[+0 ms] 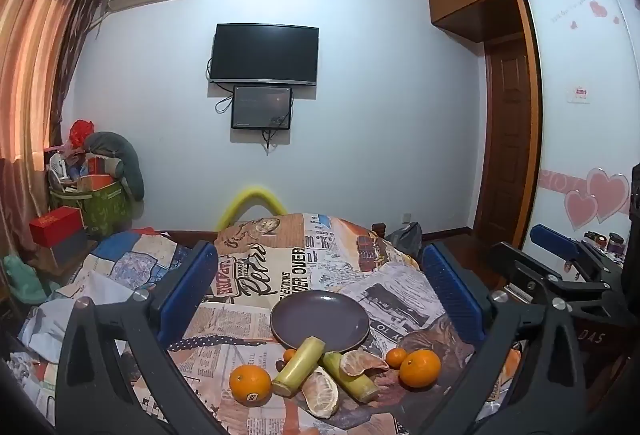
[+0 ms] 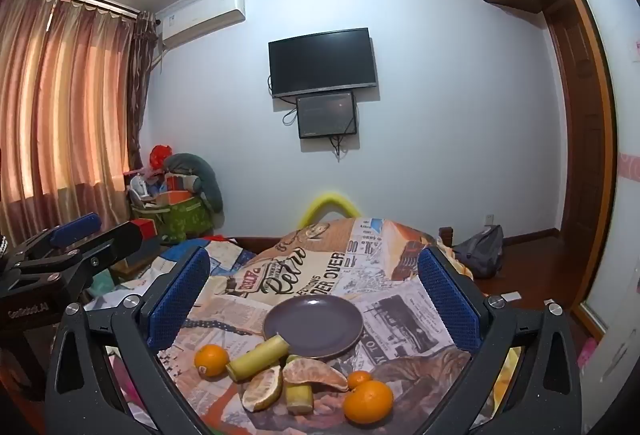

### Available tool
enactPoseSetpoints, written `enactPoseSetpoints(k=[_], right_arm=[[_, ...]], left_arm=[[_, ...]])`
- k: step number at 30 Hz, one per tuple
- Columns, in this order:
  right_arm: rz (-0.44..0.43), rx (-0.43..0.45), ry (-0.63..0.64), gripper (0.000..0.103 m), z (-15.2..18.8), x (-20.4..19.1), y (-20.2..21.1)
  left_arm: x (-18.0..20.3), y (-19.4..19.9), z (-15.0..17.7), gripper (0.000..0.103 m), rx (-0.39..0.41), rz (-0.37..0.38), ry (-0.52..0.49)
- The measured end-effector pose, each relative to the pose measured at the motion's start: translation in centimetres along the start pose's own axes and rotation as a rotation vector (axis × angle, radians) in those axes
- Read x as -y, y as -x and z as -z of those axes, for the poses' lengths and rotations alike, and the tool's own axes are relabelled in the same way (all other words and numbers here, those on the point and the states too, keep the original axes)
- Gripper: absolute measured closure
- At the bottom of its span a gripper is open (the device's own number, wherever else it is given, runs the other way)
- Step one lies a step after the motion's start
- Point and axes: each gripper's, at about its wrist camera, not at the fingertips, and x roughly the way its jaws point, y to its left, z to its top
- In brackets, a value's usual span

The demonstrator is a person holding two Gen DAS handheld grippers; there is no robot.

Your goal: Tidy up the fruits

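Observation:
An empty dark purple plate [image 1: 320,319] [image 2: 314,325] lies on a newspaper-print cloth [image 1: 280,267]. In front of it sits a loose pile of fruit. There is a large orange [image 1: 250,385] [image 2: 211,360] on the left and another orange [image 1: 420,368] [image 2: 368,401] on the right beside a small tangerine [image 1: 396,357] [image 2: 359,379]. Between them lie two sugarcane pieces [image 1: 298,365] [image 2: 258,357] and two peeled citrus pieces [image 1: 320,391] [image 2: 316,375]. My left gripper [image 1: 320,255] and right gripper [image 2: 314,257] hover side by side before the pile, both open and holding nothing.
The cloth drapes over a raised hump behind the plate, with rumpled bedding [image 1: 120,267] to the left. A red box [image 1: 56,225] and a full green bag [image 1: 106,203] stand at the left wall. A grey backpack [image 2: 480,251] lies on the wooden floor at right.

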Motion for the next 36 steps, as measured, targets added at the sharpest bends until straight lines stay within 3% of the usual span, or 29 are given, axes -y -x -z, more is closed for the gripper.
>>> enactPoseSetpoints(k=[36], right_arm=[[0.006,-0.02,0.0,0.0,0.0,0.2,-0.4]], left_arm=[[-0.8,-0.9,0.2,0.0,-0.015,0.014,0.027]])
